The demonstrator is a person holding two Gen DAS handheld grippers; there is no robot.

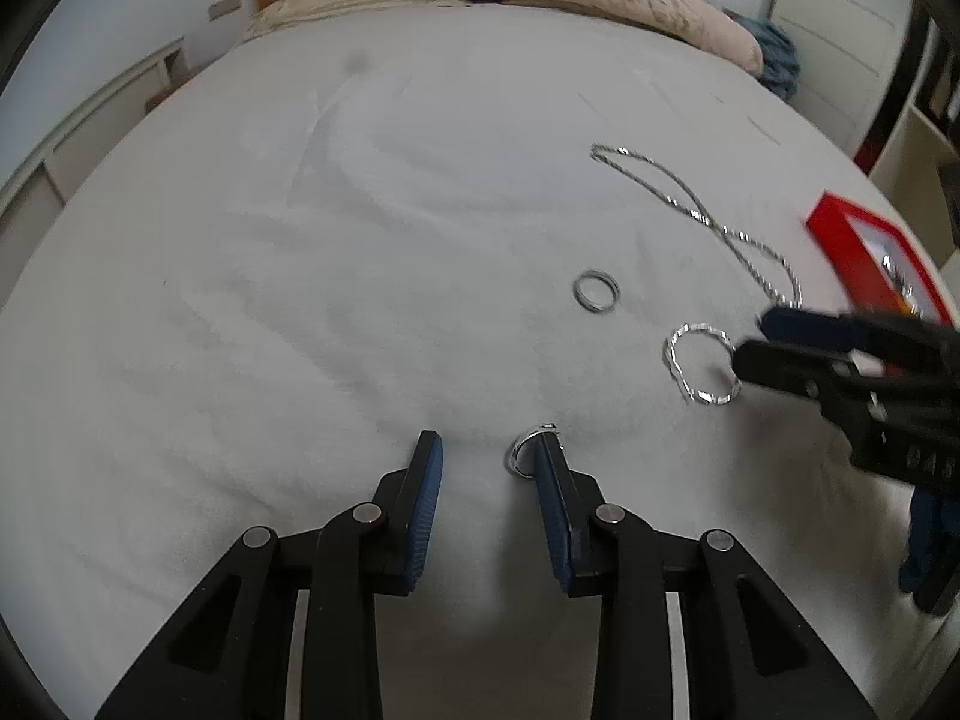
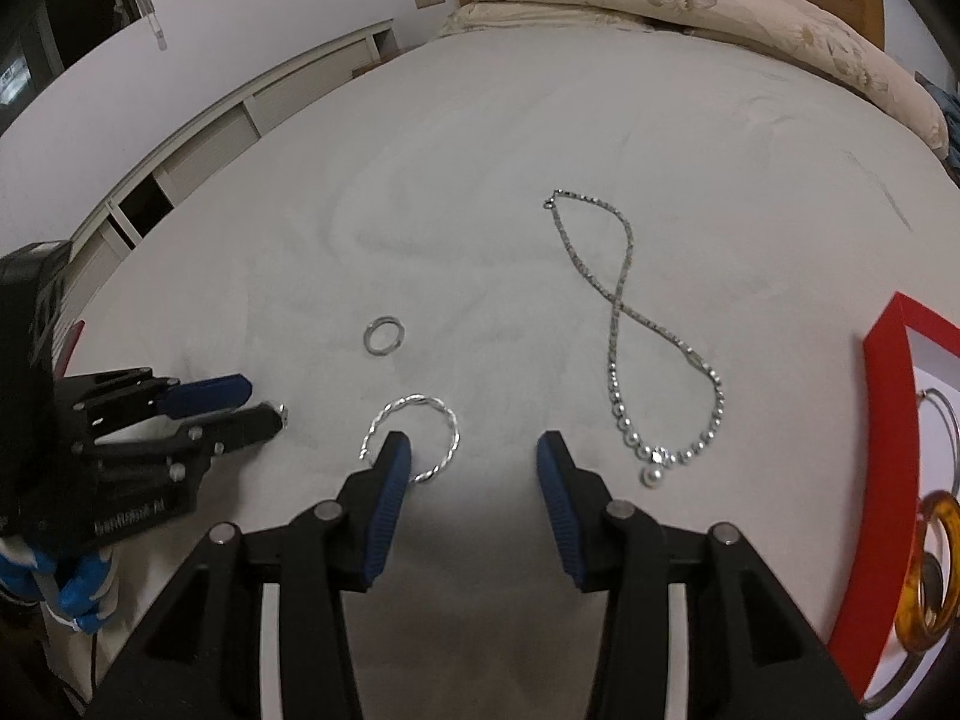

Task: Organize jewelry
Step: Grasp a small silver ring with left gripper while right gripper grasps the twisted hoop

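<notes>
On the white bed lie a plain silver ring (image 1: 595, 292) (image 2: 383, 335), a twisted silver open bangle (image 1: 701, 365) (image 2: 420, 435), a crystal necklace with a pearl drop (image 2: 624, 324) (image 1: 690, 204), and a small silver ring (image 1: 525, 450) (image 2: 282, 414). My left gripper (image 1: 489, 450) is open, its right finger touching the small ring. My right gripper (image 2: 474, 450) is open, its left finger over the bangle's near edge. A red jewelry box (image 2: 882, 420) (image 1: 840, 234) sits at the right.
The red box holds an amber bangle (image 2: 930, 576) and a silver hoop (image 2: 942, 414). A beige floral quilt (image 2: 690, 6) lies at the head of the bed. White cabinets (image 2: 198, 150) run along the bed's left side.
</notes>
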